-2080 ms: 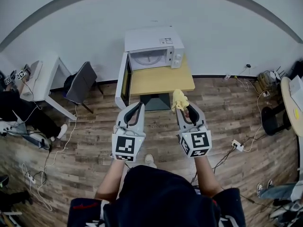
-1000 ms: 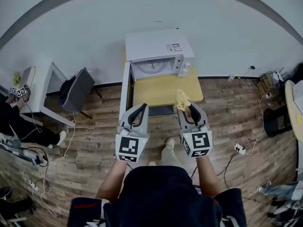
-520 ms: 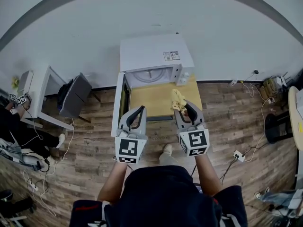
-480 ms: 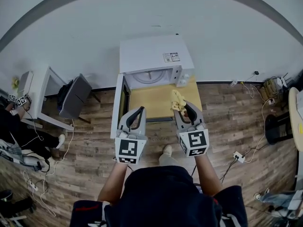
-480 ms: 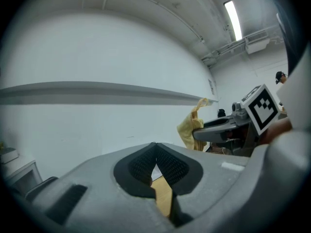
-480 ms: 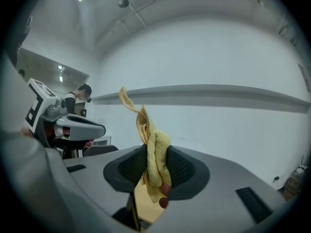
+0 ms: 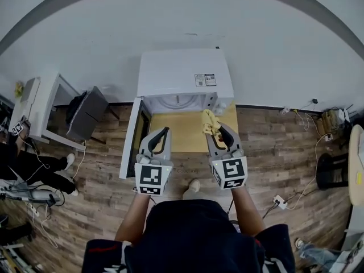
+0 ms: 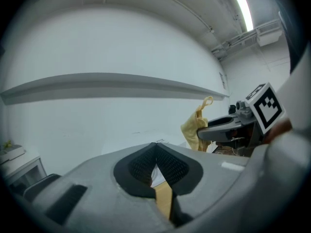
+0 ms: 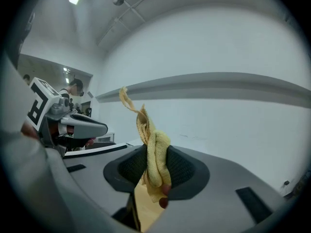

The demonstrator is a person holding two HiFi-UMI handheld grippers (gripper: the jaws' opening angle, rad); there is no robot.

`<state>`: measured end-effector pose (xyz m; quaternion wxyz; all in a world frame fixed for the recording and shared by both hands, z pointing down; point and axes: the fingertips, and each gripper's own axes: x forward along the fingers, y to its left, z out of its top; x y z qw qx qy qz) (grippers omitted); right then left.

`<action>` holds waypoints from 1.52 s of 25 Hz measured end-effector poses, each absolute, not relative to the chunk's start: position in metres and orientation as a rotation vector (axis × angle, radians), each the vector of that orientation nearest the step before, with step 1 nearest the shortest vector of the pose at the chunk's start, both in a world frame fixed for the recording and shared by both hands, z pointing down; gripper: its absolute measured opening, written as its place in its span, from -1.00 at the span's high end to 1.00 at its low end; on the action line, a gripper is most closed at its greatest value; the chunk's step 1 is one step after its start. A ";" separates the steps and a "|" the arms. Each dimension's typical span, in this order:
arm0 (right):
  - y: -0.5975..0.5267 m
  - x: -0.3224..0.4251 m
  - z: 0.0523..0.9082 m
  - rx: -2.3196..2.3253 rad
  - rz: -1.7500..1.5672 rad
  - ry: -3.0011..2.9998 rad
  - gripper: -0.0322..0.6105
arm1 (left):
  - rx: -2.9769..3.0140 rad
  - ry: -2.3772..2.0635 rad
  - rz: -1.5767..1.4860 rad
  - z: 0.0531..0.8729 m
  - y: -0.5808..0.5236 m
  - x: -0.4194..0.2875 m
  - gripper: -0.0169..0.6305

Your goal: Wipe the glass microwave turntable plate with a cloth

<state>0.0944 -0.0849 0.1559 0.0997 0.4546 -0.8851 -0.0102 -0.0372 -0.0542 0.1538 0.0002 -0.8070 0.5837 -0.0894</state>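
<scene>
A white microwave (image 7: 185, 75) stands on a yellow table (image 7: 176, 134), its door (image 7: 132, 147) swung open to the left. Only a sliver of the glass turntable plate (image 7: 177, 102) shows inside the cavity. My right gripper (image 7: 215, 128) is shut on a yellow cloth (image 7: 209, 121), which hangs over the table's near right part, short of the cavity. In the right gripper view the cloth (image 9: 153, 159) is pinched between the pads and sticks up above them. My left gripper (image 7: 164, 131) is beside it over the table's near edge, and in its own view the left gripper (image 8: 155, 152) is shut on nothing.
A white desk (image 7: 42, 104) and a dark chair (image 7: 85, 115) stand left of the microwave. A seated person's legs (image 7: 28, 166) and cables lie at the far left. A power strip (image 7: 277, 201) is on the wood floor at right, near a round table (image 7: 357, 181).
Both grippers and the camera have moved forward toward the microwave, which now looks larger and nearer. The cloth stays pinched in the right gripper; the left stays shut.
</scene>
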 end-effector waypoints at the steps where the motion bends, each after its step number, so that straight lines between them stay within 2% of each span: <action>1: -0.091 0.096 0.158 1.331 -0.026 -2.620 0.51 | -2.531 1.842 -0.289 0.155 -0.060 -0.035 0.90; 21: -0.141 0.098 0.232 1.044 0.064 -2.579 0.51 | -2.569 1.984 -0.474 0.239 -0.112 -0.021 0.90; 38: -0.136 0.087 0.320 1.083 0.196 -2.443 0.51 | -2.685 1.940 -0.625 0.337 -0.114 -0.045 0.90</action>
